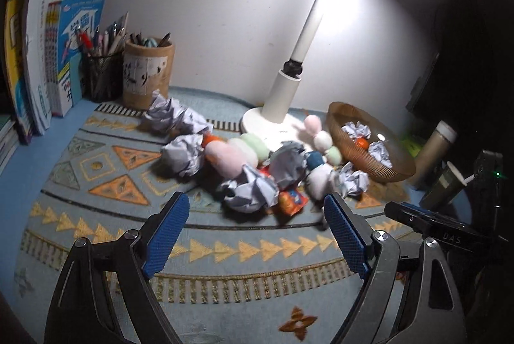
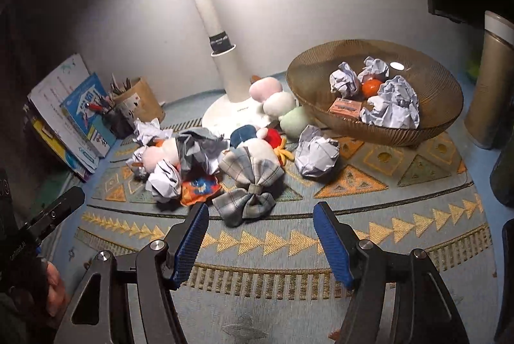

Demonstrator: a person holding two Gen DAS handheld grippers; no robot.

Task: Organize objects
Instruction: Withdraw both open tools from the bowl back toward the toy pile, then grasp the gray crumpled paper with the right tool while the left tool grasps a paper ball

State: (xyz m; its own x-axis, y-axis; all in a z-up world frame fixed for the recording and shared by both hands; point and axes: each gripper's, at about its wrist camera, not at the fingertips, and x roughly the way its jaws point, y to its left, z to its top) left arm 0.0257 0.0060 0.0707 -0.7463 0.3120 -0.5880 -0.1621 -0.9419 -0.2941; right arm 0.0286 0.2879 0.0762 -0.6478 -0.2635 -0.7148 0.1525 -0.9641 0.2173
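Note:
A heap of crumpled paper balls (image 1: 249, 191), plush toys (image 1: 225, 159) and an orange snack packet (image 1: 290, 201) lies on the patterned mat (image 1: 106, 183). My left gripper (image 1: 257, 199) is open just short of the nearest paper ball, nothing between its blue pads. A brown ribbed bowl (image 2: 427, 132) at the right holds paper balls (image 2: 393, 106), an orange ball (image 2: 372, 87) and a pink box (image 2: 345, 108). My right gripper (image 2: 261, 208) is open above the mat, in front of a plaid bow (image 2: 244, 209) on a plush toy; a loose paper ball (image 2: 316, 156) lies beside the bowl.
A white desk lamp (image 1: 279, 116) stands behind the heap. Pen holders (image 1: 147, 71) and upright books (image 1: 48, 55) fill the back left corner. Tall cylinders (image 2: 491, 80) stand right of the bowl. The other gripper's black body (image 1: 433, 225) shows at the right edge.

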